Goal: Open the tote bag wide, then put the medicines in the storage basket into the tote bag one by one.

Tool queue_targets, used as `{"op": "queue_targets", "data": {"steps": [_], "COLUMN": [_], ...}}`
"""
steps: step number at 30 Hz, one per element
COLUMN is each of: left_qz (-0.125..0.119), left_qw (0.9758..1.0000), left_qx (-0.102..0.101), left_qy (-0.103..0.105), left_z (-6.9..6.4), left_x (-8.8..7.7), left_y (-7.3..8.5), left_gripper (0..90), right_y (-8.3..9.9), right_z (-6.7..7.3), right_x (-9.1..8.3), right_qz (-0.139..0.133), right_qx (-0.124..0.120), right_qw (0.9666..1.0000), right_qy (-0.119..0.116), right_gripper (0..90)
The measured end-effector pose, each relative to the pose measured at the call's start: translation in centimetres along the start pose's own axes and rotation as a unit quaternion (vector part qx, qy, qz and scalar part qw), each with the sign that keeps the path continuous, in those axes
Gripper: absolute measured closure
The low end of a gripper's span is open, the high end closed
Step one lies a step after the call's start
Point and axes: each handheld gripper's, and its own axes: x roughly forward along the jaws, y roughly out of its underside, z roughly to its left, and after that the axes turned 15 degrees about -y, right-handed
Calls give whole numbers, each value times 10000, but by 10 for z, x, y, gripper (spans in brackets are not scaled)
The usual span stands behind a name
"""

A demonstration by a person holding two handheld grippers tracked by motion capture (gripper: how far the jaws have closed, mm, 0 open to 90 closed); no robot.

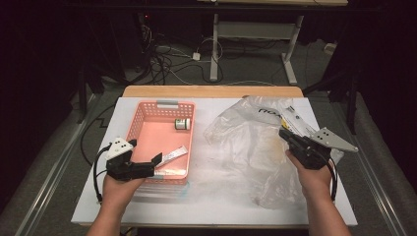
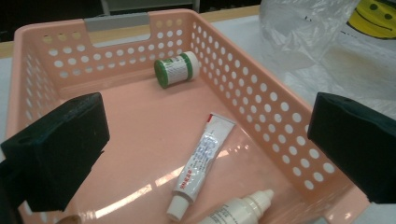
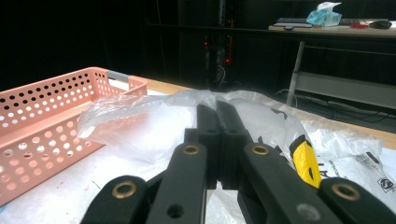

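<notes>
My right claw (image 3: 217, 109) is clamped on the plastic bag (image 1: 251, 147), my left claw (image 2: 205, 140) gapes over the basket (image 2: 261, 100); a tug could tear the film.

The basket (image 2: 261, 98) between the left gripper's jaws is pink perforated plastic with a glossy, reflective floor. The tube (image 2: 201, 165) ahead of those jaws has a smooth printed skin. The bag (image 3: 140, 126) pinched in the right gripper's jaws is thin, crinkled, translucent plastic film. Jaw pads are matt black.
</notes>
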Motion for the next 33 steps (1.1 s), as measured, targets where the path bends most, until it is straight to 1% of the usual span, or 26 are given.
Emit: {"op": "queue_targets", "data": {"steps": [4, 7, 8, 11, 14, 17, 18, 21, 23, 25, 27, 29, 31, 33], "left_qz": [-25, -3, -11, -20, -115, -68, -85, -77, -86, -38, 67, 138, 242, 362], "left_qw": [10000, 9999, 9998, 9998, 9996, 9996, 9996, 9996, 9997, 9998, 9996, 9995, 9991, 9987], "left_qx": [24, -34, -43, -26, 9, -25, -18, -41, -51, -11, 38, 109, 195, 246], "left_qy": [12, 108, 168, 194, 258, 289, 284, 279, 239, 216, 261, 260, 288, 258], "left_z": [0, -3, -4, -6, -9, -8, -8, -7, -5, -4, -3, -3, -2, -2], "left_x": [2, 5, 6, 9, 11, 15, 17, 24, 30, 37, 44, 50, 57, 62], "left_y": [1, 0, -1, -7, -13, -19, -21, -29, -34, -37, -40, -43, -44, -45], "left_gripper": [0, 0, 15, 18, 18, 18, 17, 16, 16, 11, 0, 0, 0, 0], "right_y": [-1, -1, -1, -1, -2, -2, -2, -1, -1, -2, -2, -2, -1, -1], "right_z": [1, 2, 2, 2, 3, 3, 3, 2, 2, 2, 2, 2, 2, 1], "right_x": [0, 0, 0, 1, 2, 2, 2, 3, 4, 4, 4, 4, 5, 6], "right_qz": [-2, 5, -2, -10, 3, -24, -20, 17, 27, 23, 12, 29, 37, 48], "right_qx": [-27, 0, 8, -24, -24, -3, 23, -14, 16, -18, -20, -10, -12, -34], "right_qw": [10000, 10000, 10000, 10000, 10000, 10000, 10000, 10000, 10000, 10000, 10000, 10000, 10000, 9999], "right_qy": [-9, -20, -21, -37, -44, -54, -58, -72, -74, -84, -88, -91, -88, -93], "right_gripper": [900, 900, 900, 900, 900, 900, 900, 900, 900, 900, 900, 900, 900, 900]}}
